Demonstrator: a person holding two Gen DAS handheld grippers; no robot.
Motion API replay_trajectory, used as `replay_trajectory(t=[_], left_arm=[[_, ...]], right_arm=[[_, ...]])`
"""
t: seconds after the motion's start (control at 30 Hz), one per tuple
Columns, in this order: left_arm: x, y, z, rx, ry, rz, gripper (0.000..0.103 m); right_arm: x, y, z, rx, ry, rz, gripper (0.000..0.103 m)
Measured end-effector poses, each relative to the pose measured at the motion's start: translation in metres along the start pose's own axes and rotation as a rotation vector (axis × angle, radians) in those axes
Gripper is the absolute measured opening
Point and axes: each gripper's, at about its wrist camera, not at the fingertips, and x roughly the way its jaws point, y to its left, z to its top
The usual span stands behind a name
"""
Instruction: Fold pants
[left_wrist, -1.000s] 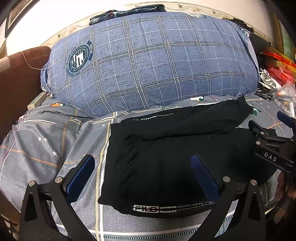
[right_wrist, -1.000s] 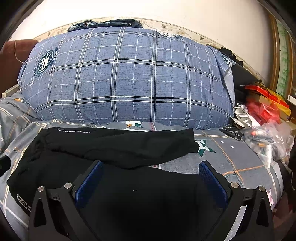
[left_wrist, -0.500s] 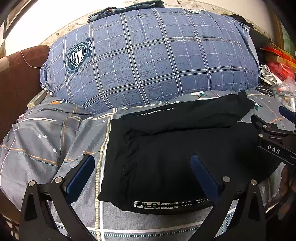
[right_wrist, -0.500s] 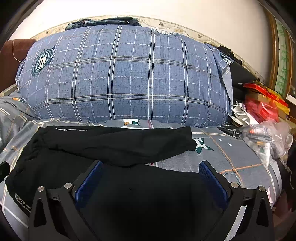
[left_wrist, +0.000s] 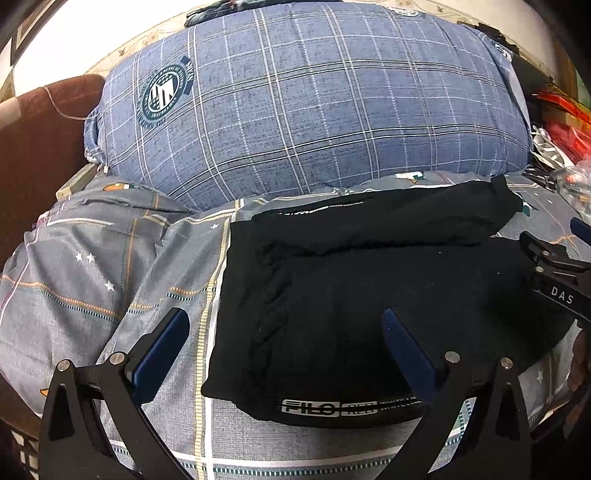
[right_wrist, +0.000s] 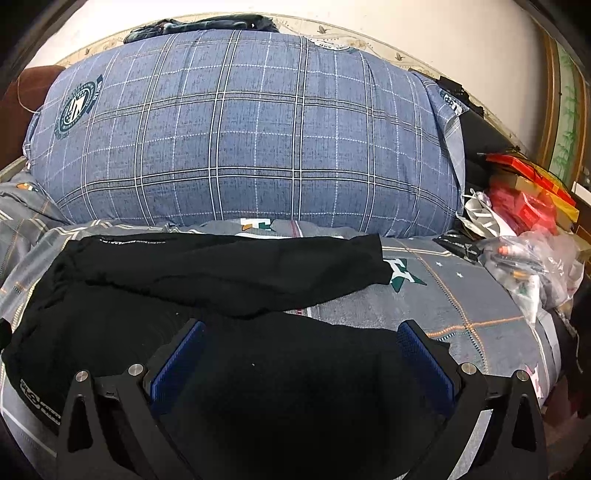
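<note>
The black knit pants (left_wrist: 369, 295) lie on the grey patterned bed cover (left_wrist: 92, 277), legs apparently doubled back toward the waistband at 6 o'clock (one leg skewed toward 2 o'clock). Left hand-held gripper (left_wrist: 284, 354) and right hand-held gripper (right_wrist: 301, 360) hover released; tidying and another fold seem to remain.

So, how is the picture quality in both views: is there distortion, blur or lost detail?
Left wrist view: strong fisheye bending, dark vignette in the corners, the plaid pillow sharp. Right wrist view: the same bending, the wall bright, nearly washed out. In both, the black pants lose fold detail in darkness, and no motion blur shows.
</note>
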Motion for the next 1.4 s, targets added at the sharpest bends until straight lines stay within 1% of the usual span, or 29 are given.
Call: replay_trajectory(t=[0.3, 0.6, 1.0, 1.1, 1.2, 1.23, 1.3, 1.4], left_arm=[[0.006, -0.001, 0.003, -0.012, 0.017, 0.007, 0.103], [0.006, -0.007, 0.004, 0.001, 0.021, 0.006, 0.103], [0.018, 0.005, 0.005, -0.026, 0.033, 0.021, 0.103], [0.025, 0.021, 0.006, -0.030, 0.040, 0.049, 0.103], [0.030, 0.044, 0.015, -0.053, 0.040, 0.079, 0.103], [0.034, 0.059, 0.023, -0.077, 0.039, 0.091, 0.103], [0.040, 0.075, 0.034, -0.099, 0.040, 0.108, 0.103], [0.067, 0.106, 0.064, -0.144, 0.052, 0.146, 0.103]], right_arm=[[0.007, 0.002, -0.001, -0.010, 0.017, -0.001, 0.103], [0.006, -0.001, -0.002, -0.007, 0.021, -0.002, 0.103], [0.009, 0.002, -0.004, -0.024, 0.037, -0.012, 0.103], [0.012, 0.000, -0.003, -0.019, 0.051, 0.003, 0.103], [0.017, -0.012, 0.002, 0.011, 0.068, 0.026, 0.103], [0.019, -0.017, 0.004, 0.024, 0.068, 0.028, 0.103], [0.026, -0.035, 0.013, 0.059, 0.077, 0.033, 0.103], [0.044, -0.069, 0.030, 0.133, 0.106, 0.051, 0.103]])
